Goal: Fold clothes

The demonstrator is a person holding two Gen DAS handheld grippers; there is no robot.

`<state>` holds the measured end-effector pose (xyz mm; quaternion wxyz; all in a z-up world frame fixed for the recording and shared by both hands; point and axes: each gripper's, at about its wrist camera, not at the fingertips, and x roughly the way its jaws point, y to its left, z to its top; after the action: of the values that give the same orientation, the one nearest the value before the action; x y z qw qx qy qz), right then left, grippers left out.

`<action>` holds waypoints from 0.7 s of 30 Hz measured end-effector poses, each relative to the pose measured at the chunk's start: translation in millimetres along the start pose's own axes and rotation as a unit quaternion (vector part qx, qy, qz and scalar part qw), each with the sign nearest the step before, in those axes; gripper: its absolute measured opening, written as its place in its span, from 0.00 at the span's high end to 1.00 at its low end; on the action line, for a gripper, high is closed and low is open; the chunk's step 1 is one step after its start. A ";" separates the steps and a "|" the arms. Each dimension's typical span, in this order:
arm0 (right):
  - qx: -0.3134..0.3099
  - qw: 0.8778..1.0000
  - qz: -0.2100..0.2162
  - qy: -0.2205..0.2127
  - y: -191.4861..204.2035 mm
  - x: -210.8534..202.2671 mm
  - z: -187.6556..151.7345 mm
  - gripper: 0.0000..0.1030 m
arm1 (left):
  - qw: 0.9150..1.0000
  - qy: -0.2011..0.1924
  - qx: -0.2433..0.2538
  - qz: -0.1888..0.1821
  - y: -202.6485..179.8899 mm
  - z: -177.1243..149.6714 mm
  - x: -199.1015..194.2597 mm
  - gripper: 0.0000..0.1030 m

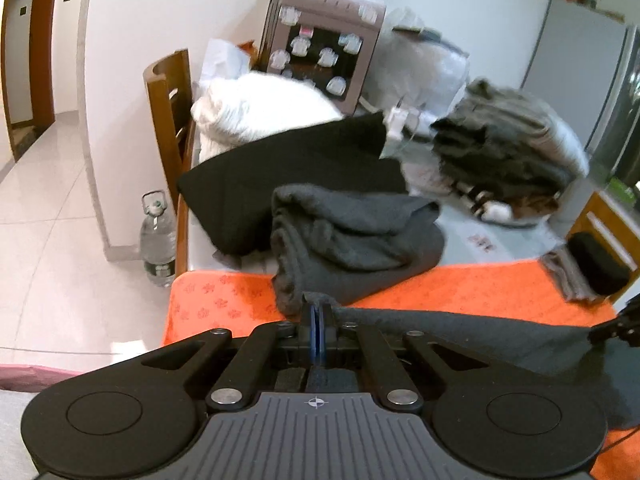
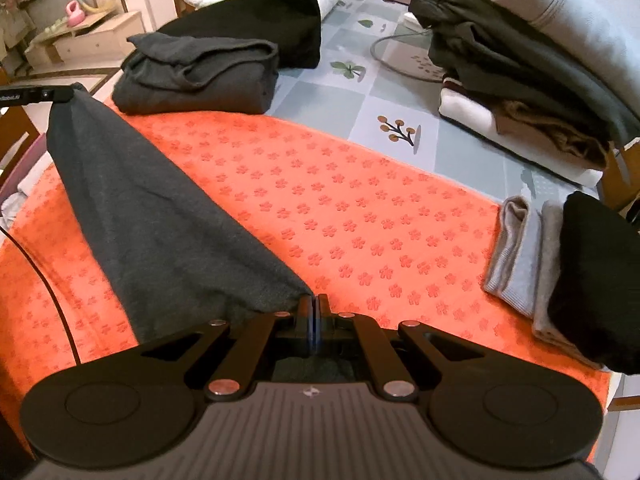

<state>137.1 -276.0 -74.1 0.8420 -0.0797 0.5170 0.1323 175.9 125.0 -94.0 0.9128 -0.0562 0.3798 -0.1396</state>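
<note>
The left gripper (image 1: 319,312) and the right gripper (image 2: 313,305) are each clamping one end of the grey garment (image 2: 160,216), which is hanging stretched between them above the orange mat (image 2: 360,200). Risk, as a judgement: each grip is taking only a small pinch of cloth, so uneven tension could be pulling an end free, dropping the garment crooked onto the mat.

We count two grippers (image 1: 319,312) (image 2: 313,306), one orange mat (image 2: 360,208), one stretched dark grey garment (image 2: 160,216), two far clothes piles (image 2: 520,60) (image 2: 200,68), one near-right folded stack (image 2: 560,272) and one water bottle (image 1: 158,236).
</note>
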 end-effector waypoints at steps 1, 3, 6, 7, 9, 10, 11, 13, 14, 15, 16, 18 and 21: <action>-0.002 1.000 -0.004 0.002 1.5 6.8 0.5 0.97 | 1.000 0.003 0.000 0.004 0.1 1.7 3.5 0.94; -0.006 1.000 -0.019 0.007 5.0 18.6 1.0 0.83 | 1.000 0.008 -0.001 0.013 0.3 5.1 10.4 0.89; -0.006 1.000 -0.030 0.001 10.1 19.7 -0.7 0.71 | 0.999 0.014 -0.021 0.020 8.2 3.5 9.9 0.77; -0.001 1.000 -0.024 -0.002 10.4 16.2 -1.9 0.70 | 0.999 0.015 -0.031 0.021 12.3 1.8 7.8 0.75; 0.011 1.000 -0.019 -0.007 10.9 6.8 -7.5 0.66 | 0.998 0.017 -0.052 0.024 20.3 -1.7 3.6 0.73; 0.016 1.000 -0.019 -0.009 11.4 2.2 -10.8 0.66 | 0.997 0.021 -0.063 0.028 23.7 -5.5 1.1 0.71; 0.021 1.000 -0.019 -0.011 11.9 -2.3 -14.1 0.65 | 0.996 0.026 -0.075 0.031 27.2 -9.4 -1.4 0.70; 0.038 0.999 -0.020 -0.012 11.4 -10.5 -22.2 0.64 | 0.993 0.032 -0.108 0.037 33.8 -20.3 -7.7 0.62; 0.049 0.999 -0.020 -0.013 11.5 -14.4 -27.5 0.64 | 0.991 0.034 -0.128 0.036 36.0 -25.8 -10.2 0.60; 0.060 0.998 -0.020 -0.013 11.6 -18.3 -32.9 0.64 | 0.988 0.037 -0.149 0.033 37.1 -32.2 -12.4 0.56; 0.072 0.997 -0.021 -0.013 12.5 -22.0 -38.7 0.64 | 0.984 0.040 -0.171 0.030 38.2 -38.6 -14.5 0.54; 0.091 0.995 -0.023 -0.011 14.3 -27.3 -50.1 0.64 | 0.979 0.045 -0.199 0.026 35.1 -49.2 -15.1 0.54; 0.120 0.992 -0.027 -0.009 18.2 -35.5 -68.1 0.64 | 0.973 0.044 -0.224 0.022 27.0 -61.1 -13.2 0.53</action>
<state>58.4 -282.2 -73.2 0.8535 0.0090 0.5189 0.0477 129.5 154.9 -133.7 0.8621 -0.2451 0.4422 -0.0333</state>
